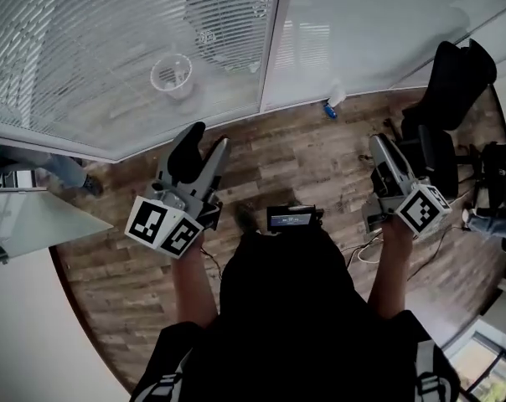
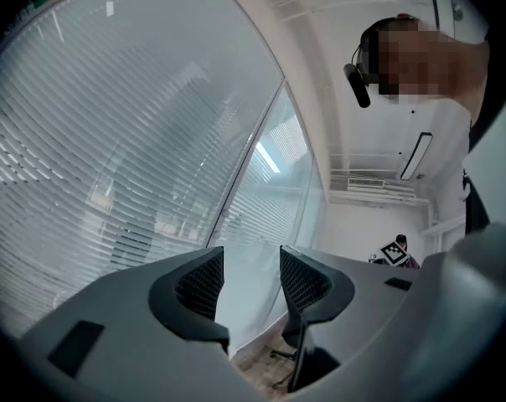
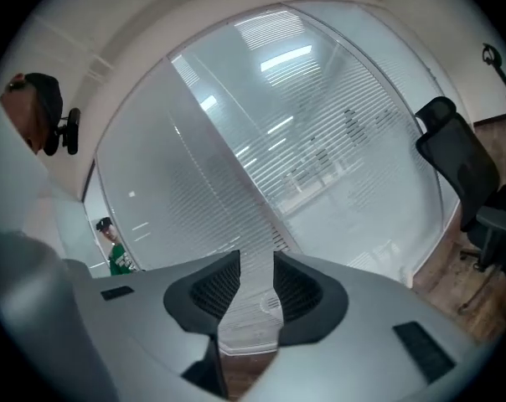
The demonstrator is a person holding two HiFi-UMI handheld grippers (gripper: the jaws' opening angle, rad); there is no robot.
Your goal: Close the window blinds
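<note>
White slatted blinds (image 1: 111, 48) hang behind glass panels in front of me, with their slats lying nearly flat. They also fill the left gripper view (image 2: 111, 166) and the right gripper view (image 3: 337, 141). My left gripper (image 1: 204, 145) is held up short of the left panel, its jaws apart with nothing between them (image 2: 251, 258). My right gripper (image 1: 380, 147) is raised at the right, also apart from the glass. It is open too, and only the panel's upright frame (image 3: 236, 182) shows through the gap (image 3: 255, 262).
A white mullion (image 1: 270, 48) divides the two glass panels. A black office chair (image 1: 450, 90) stands at the right on the wood floor (image 1: 303, 153). A small blue-and-white bottle (image 1: 331, 105) lies at the glass base. A person in green (image 3: 115, 254) stands beyond the glass.
</note>
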